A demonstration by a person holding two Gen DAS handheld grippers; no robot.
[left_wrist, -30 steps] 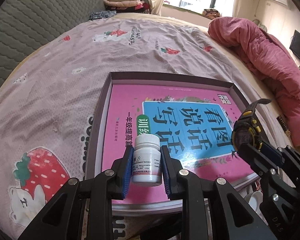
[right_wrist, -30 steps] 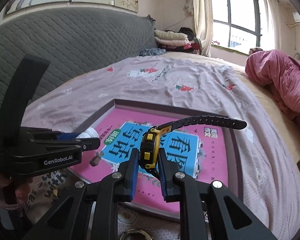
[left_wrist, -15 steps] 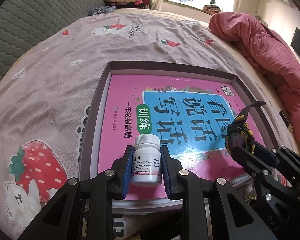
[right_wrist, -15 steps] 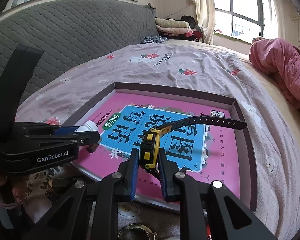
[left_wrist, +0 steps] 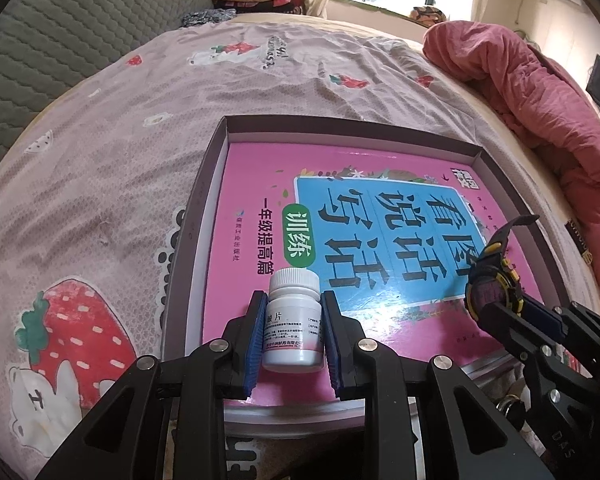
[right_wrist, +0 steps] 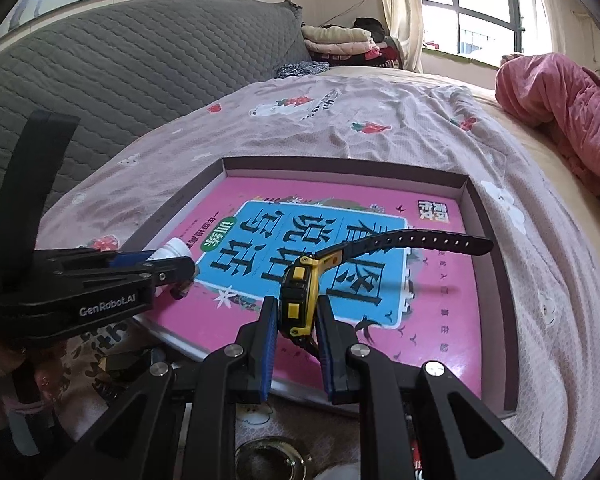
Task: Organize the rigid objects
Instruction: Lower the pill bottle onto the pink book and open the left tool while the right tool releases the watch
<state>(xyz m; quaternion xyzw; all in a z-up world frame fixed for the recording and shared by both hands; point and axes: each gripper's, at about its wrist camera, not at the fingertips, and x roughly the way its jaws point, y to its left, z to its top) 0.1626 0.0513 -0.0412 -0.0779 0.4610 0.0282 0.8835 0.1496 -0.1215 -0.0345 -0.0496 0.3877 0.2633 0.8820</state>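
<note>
Clamped in the left tongs: a small white plastic pill bottle with a ribbed screw cap and a printed paper label, upright, blue pads pressed flat on either side of its body, held over the near left part of a pink workbook with a blue title panel. Clamped in the right tongs: a black and yellow plastic digital wristwatch, pinched edge-on across its case, one black perforated strap sticking out stiffly to the far right over the book. Lying flat in a shallow dark-rimmed cardboard tray, that book, on a pale pink bed sheet printed with strawberries and bears. Probably light and stiff, the bottle; smooth round walls, so likely to twist or slip unless gripped at mid-body across the label, below the cap, as now. Contents not visible; perhaps loose tablets, so better kept upright. Harder and lumpier, the watch case, and a sound place for a hold; the strap springy and curved, a poor spot to pinch and likely to tip the watch over once set down, so better lowered face up or on its side. Nothing fragile apart from the watch face. Far right on the bed, a crumpled pink quilt, well apart from the tray.
</note>
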